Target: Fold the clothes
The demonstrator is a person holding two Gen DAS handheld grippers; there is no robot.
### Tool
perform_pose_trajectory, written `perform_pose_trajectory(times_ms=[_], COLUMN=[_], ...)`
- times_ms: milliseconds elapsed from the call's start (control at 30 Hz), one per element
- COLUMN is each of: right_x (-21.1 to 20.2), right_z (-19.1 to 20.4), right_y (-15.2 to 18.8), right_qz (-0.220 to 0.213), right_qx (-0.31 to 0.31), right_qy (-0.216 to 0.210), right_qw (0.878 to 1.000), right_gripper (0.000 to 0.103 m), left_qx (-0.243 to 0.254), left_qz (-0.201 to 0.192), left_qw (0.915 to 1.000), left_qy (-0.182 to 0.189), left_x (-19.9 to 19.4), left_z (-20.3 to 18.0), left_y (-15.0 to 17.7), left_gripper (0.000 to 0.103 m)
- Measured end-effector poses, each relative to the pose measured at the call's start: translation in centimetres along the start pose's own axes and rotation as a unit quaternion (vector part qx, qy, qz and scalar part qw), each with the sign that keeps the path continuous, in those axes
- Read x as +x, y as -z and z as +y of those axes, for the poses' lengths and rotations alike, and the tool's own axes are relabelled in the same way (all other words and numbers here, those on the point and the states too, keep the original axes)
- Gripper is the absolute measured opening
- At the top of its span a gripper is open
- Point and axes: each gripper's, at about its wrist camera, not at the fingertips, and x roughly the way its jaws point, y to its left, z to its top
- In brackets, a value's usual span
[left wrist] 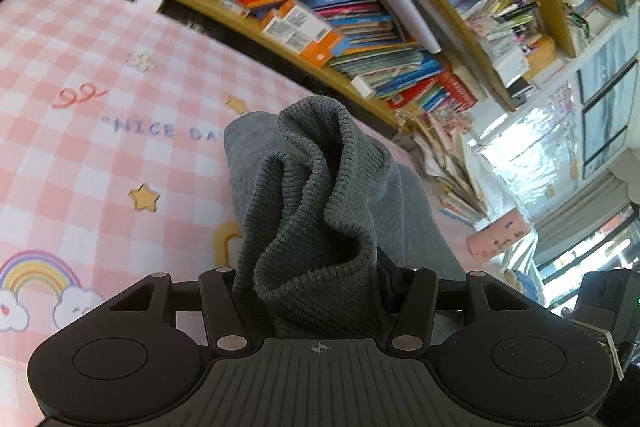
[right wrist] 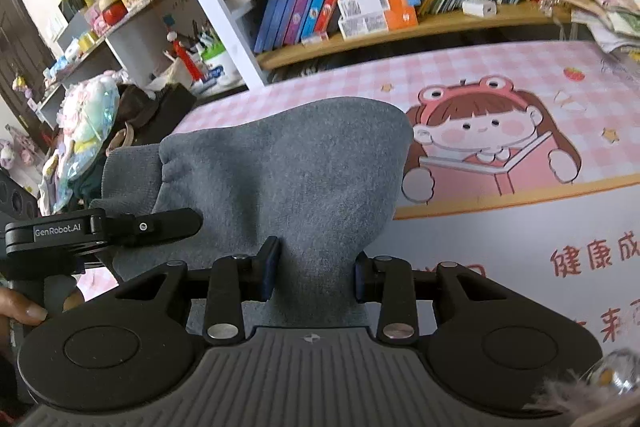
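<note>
Left gripper (left wrist: pixel 316 291) is clenched on the bunched ribbed cuff of the grey knit garment (left wrist: pixel 312 195), and the right gripper (right wrist: pixel 316 273) grips a pinch of the same garment's plain fleece body, so the cloth hangs lifted between the two above the pink checked desk mat (left wrist: pixel 80 147), toward the mat's far edge by the bookshelf (left wrist: pixel 320 7). Judged soft, limp and light with a non-slip nap, it should drape and crease wherever unsupported; best held at ribbed hems or seam corners. Long axis apparently runs gripper to gripper, along the far edge; its ends cannot be made out.
</note>
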Motion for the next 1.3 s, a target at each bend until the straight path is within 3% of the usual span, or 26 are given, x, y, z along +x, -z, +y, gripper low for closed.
perform_pose_trajectory(times_ms=[267, 533, 833, 1300], right_x=[-0.9, 0.3, 3.9, 10.9], right_z=[-1.2, -5.3, -10.1, -15.0], right_y=[-1.6, -4.4, -8.7, -15.5], right_qz=[-0.02, -0.019, -0.019, -0.013], right_qx=[-0.015, -0.018, -0.018, -0.028], right_qy=[0.009, -0.008, -0.03, -0.045], right_qw=[1.0, 1.0, 0.999, 0.999], right_gripper=[0.032, 0.032, 0.032, 0.032], left_qx=[0.009, 0.01, 0.012, 0.013], left_qz=[-0.005, -0.008, -0.015, -0.023], left_qw=[0.9998, 0.9999, 0.999, 0.9972], left_qy=[0.016, -0.002, -0.04, -0.07], left_x=[1.9, 5.2, 10.4, 18.0], left_z=[-1.5, -3.2, -4.5, -4.0], left_y=[-1.4, -3.1, -6.1, -11.9], left_gripper=[0.052, 0.052, 0.052, 0.053])
